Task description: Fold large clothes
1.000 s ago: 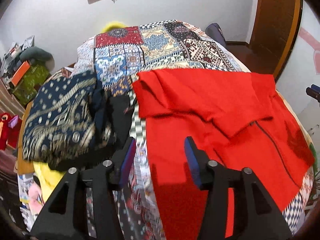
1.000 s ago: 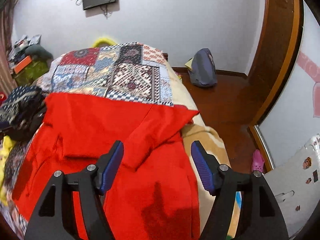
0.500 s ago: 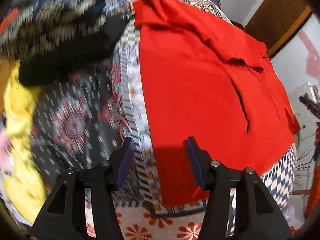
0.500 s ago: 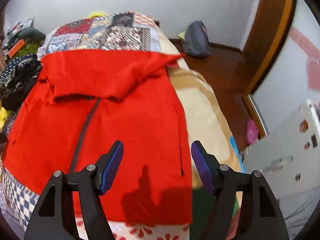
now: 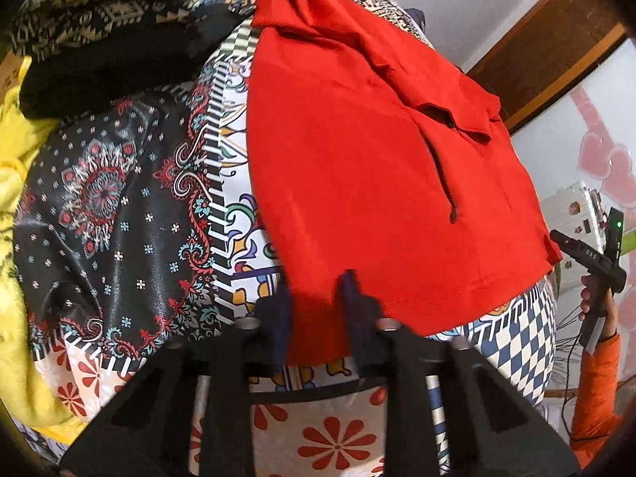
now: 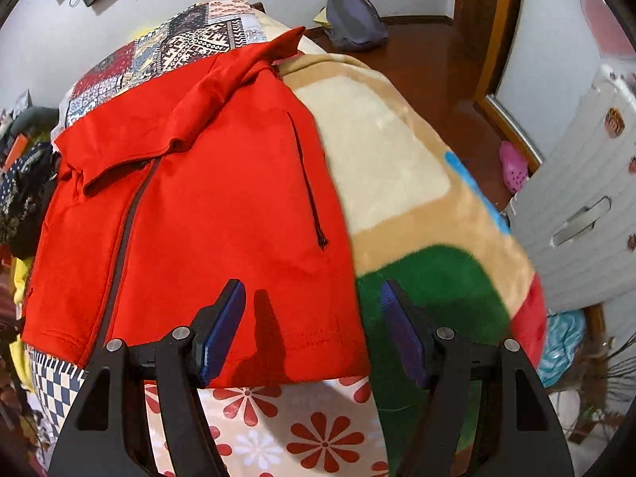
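Note:
A red zip jacket (image 5: 365, 167) lies flat on the bed, sleeves folded across its top, hem toward me. It also shows in the right wrist view (image 6: 206, 214). My left gripper (image 5: 316, 298) has its jaws narrowed around the hem's near left corner, with red cloth between the pads. My right gripper (image 6: 314, 330) is open, its fingers straddling the hem's near right corner just above the cloth. The right gripper's body also shows in the left wrist view (image 5: 596, 262), held by a hand in an orange sleeve.
A patterned bedspread (image 5: 119, 214) covers the bed, with a dark clothes pile (image 5: 111, 31) and yellow cloth (image 5: 16, 183) at left. A beige and green blanket (image 6: 401, 183) lies right of the jacket. A white cabinet (image 6: 588, 183) stands beside the bed.
Both grippers have dropped from over the jacket's middle down to its hem corners. The left jaws have narrowed onto the hem corner. The right jaws stay open.

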`<action>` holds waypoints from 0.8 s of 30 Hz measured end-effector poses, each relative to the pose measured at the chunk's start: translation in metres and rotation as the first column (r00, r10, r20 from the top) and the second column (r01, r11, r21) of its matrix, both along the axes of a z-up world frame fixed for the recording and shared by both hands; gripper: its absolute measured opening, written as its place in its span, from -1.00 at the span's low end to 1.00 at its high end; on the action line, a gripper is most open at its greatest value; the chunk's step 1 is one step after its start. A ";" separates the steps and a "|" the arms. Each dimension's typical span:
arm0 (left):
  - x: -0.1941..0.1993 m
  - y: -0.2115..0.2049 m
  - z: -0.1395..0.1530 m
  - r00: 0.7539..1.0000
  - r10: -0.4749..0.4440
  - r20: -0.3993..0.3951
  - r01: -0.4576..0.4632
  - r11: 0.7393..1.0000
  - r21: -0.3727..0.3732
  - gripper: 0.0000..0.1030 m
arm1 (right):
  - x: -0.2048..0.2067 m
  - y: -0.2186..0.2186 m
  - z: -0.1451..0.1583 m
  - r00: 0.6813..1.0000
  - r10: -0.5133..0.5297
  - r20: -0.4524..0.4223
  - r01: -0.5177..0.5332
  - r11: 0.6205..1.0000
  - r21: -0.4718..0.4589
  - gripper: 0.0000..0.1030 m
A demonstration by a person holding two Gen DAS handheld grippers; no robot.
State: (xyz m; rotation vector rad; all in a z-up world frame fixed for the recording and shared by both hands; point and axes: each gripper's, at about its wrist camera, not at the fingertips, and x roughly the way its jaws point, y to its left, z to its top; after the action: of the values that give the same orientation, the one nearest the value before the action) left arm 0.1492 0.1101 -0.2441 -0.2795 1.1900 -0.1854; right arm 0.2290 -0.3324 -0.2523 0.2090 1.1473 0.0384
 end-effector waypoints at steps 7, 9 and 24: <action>0.001 -0.003 0.026 0.997 0.005 0.074 -0.007 1.000 0.028 -0.93 | -0.007 0.001 0.004 0.999 0.014 0.041 -0.015 0.999 0.031 0.29; 0.003 0.002 0.041 0.992 0.024 0.124 -0.028 0.999 0.030 -0.93 | -0.007 0.000 0.005 0.999 0.016 0.051 -0.017 1.000 0.015 0.29; 0.031 0.001 0.062 0.979 0.043 0.199 -0.047 0.999 0.019 -0.93 | 0.003 0.010 -0.004 0.996 0.086 0.008 -0.084 0.990 -0.112 -0.69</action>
State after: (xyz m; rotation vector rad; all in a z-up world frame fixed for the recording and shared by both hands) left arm 0.1799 0.1112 -0.1820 -0.2604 0.9862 -0.1556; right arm 0.2324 -0.3220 -0.2564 0.0608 1.1422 0.0511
